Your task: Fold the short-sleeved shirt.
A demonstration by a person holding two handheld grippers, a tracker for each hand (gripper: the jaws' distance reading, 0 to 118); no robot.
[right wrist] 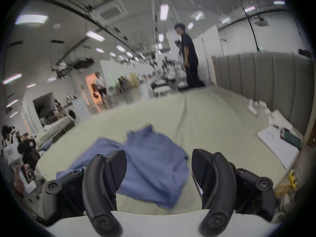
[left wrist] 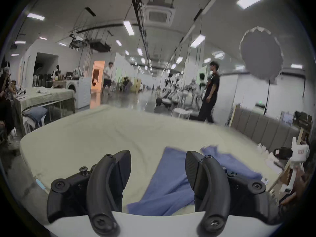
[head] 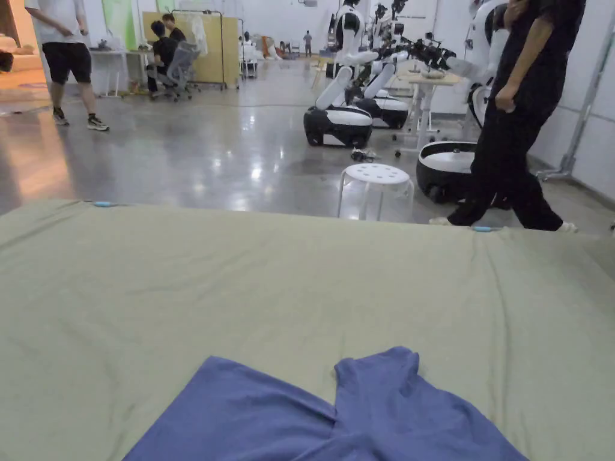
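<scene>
A: Where's the shirt (head: 336,414)?

B: Lying rumpled on the bed (head: 240,288), near its closest edge, one part overlapping another.

A: And the tongs?

B: Left tongs (left wrist: 158,169) and right tongs (right wrist: 159,167) both hang above it, spread wide and holding nothing.

A: What could go wrong?

B: I'd guess pinching two layers at once, since the cloth is bunched; the fold would then come out crooked.

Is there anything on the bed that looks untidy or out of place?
The blue shirt lies rumpled near the front edge of the green sheet, with parts overlapping, not spread flat. Both grippers, left and right, are open above it.
</scene>
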